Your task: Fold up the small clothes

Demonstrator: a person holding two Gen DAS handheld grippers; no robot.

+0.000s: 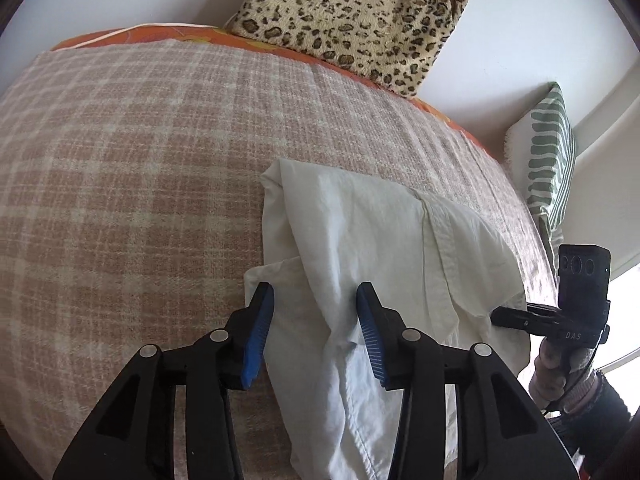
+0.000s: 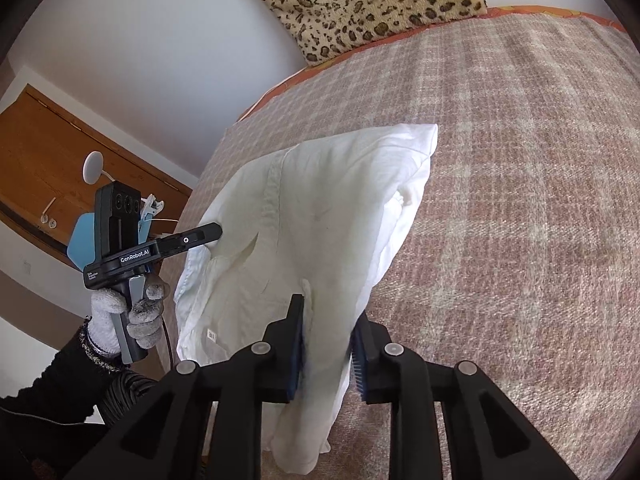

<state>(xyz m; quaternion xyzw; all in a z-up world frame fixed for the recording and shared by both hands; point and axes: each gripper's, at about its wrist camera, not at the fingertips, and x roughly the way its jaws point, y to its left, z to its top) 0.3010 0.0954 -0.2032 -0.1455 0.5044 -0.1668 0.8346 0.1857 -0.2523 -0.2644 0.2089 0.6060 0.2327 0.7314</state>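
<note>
A crumpled white cotton garment [image 2: 304,216] is held lifted over a bed covered by a pink-and-cream checked woven blanket [image 1: 132,168]. One bunched edge is pinched between the jaws of the right gripper [image 2: 326,344]. The jaws of the left gripper [image 1: 316,332] are spread, with a fold of the cloth lying between them, unpressed. A leopard-print plush cushion [image 1: 352,16] is propped against the wall beyond.
</note>
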